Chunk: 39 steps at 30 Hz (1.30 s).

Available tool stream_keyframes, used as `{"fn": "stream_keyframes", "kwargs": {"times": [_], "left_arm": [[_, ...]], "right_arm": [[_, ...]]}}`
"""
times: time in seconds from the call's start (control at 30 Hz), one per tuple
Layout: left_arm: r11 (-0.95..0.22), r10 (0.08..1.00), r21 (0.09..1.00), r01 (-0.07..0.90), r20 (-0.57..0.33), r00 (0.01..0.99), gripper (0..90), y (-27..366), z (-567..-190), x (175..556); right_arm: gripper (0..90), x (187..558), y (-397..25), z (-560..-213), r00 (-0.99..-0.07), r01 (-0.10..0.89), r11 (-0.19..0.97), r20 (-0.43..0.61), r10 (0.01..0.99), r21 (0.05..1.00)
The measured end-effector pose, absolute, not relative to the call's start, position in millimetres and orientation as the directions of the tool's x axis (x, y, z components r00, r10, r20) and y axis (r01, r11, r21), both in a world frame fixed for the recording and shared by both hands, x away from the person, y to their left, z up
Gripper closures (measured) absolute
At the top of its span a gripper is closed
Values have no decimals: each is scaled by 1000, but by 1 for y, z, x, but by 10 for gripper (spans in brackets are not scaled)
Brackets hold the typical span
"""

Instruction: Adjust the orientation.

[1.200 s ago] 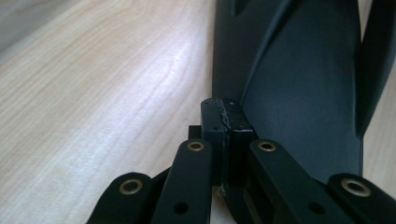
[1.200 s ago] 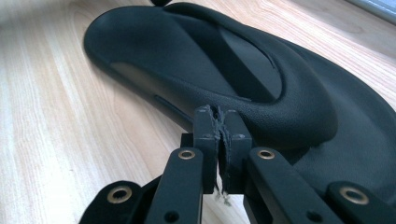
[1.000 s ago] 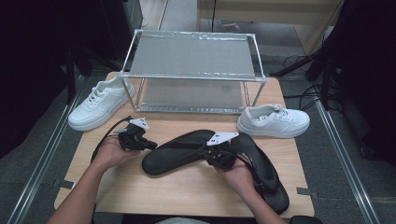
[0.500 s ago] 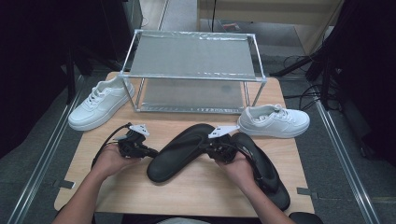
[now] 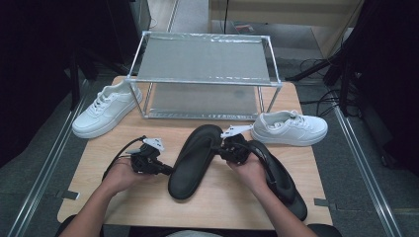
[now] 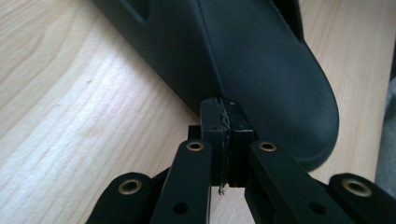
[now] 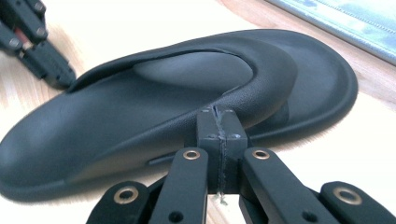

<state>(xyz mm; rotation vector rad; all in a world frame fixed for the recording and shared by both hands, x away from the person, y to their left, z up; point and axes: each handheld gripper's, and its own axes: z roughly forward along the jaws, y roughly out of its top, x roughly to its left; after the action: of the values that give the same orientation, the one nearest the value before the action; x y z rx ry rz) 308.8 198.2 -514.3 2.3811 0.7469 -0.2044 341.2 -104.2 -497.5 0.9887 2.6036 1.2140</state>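
A black sandal (image 5: 191, 162) lies in the middle of the wooden table (image 5: 143, 207), toe toward the rack. My left gripper (image 5: 167, 171) is shut, its tips against the sandal's (image 6: 261, 60) left side edge near the heel, nothing between the jaws. My right gripper (image 5: 223, 149) is also shut, and its tips rest against the edge of the strap (image 7: 201, 70) on the sandal's right side. A second black sandal (image 5: 279, 180) lies under my right hand, running toward the table's near right corner. The left gripper (image 7: 35, 44) shows far off in the right gripper view.
A metal-framed two-shelf rack (image 5: 205, 59) stands at the back of the table. A white sneaker (image 5: 104, 111) sits to its left and another white sneaker (image 5: 290, 128) to its right. Dark floor and cables surround the table.
The middle sandal has swung counter-clockwise from lying crosswise to pointing at the rack. The left gripper moved right and nearer with the heel; the right gripper stayed at the strap.
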Motion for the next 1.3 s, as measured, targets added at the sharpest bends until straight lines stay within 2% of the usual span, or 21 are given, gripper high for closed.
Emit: {"fn": "stream_keyframes", "kwargs": {"times": [0.13, 0.3, 0.5, 0.77, 0.97, 1.3], "left_arm": [[-648, 454, 525, 552, -316, 833, 879, 195, -514, 307], [-606, 499, 562, 563, -282, 819, 900, 200, -508, 315], [-574, 537, 580, 578, -266, 801, 900, 201, -506, 329], [-590, 534, 565, 577, -263, 804, 900, 194, -510, 340], [-629, 508, 557, 542, -234, 829, 899, 183, -511, 346], [-629, 504, 552, 547, -246, 828, 899, 182, -511, 348]], "right_arm": [[900, 345, -103, -497, -777, 519, 462, 172, 606, 719], [900, 345, -111, -492, -769, 542, 422, 227, 597, 727], [900, 341, -115, -488, -774, 530, 425, 215, 596, 734], [900, 331, -115, -491, -773, 537, 438, 213, 597, 721], [900, 323, -112, -498, -774, 546, 452, 216, 596, 706], [900, 321, -105, -505, -786, 541, 478, 213, 580, 692]]}}
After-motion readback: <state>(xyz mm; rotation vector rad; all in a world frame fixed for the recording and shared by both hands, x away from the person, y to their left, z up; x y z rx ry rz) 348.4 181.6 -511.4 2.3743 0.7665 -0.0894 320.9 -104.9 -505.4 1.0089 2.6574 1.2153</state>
